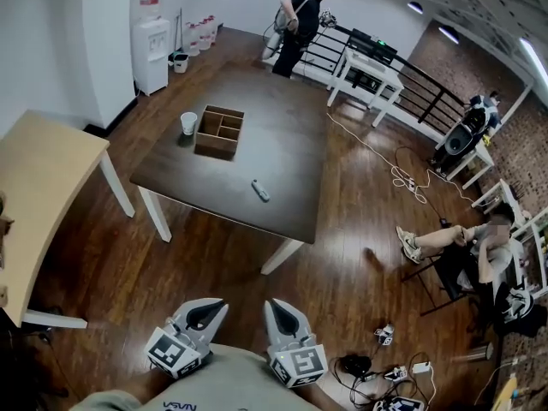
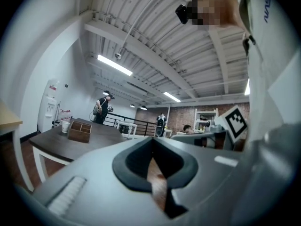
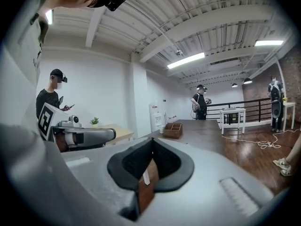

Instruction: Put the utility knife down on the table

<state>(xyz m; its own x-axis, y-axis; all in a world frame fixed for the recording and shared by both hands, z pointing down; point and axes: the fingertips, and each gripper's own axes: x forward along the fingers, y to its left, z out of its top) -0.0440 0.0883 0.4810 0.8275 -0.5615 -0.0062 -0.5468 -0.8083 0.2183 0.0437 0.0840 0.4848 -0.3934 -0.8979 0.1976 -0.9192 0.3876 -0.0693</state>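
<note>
Utility knife [image 1: 260, 190] is lying flat on the dark table [image 1: 282, 144], toward the near edge, nothing touching it. It is showing only as a small grey sliver in the head view, so blade state can't be told.

Left tongs [image 1: 214, 305] and right tongs [image 1: 278, 305] are sitting side by side at the bottom of the head view, close to the person's body, over the floor [image 1: 342, 272] and well apart from the table. Their rear ends are running off the frame bottom.

Left gripper view: tongs are pressing fully together, nothing betw. them. Right gripper view: same, pads meeting, empty.

Neither gripper view is showing the knife (each gripper's own grey body is blocking the near table edge).

Wooden box [image 1: 219, 132] w/ compartments is standing on the far left part of the table, white cup [image 1: 188, 123] just beside it; contents not visible.

Pale table [image 1: 43, 187] at left is being cut off by the frame edge. Seated person [image 1: 479, 247] at right is partly cropped.
</note>
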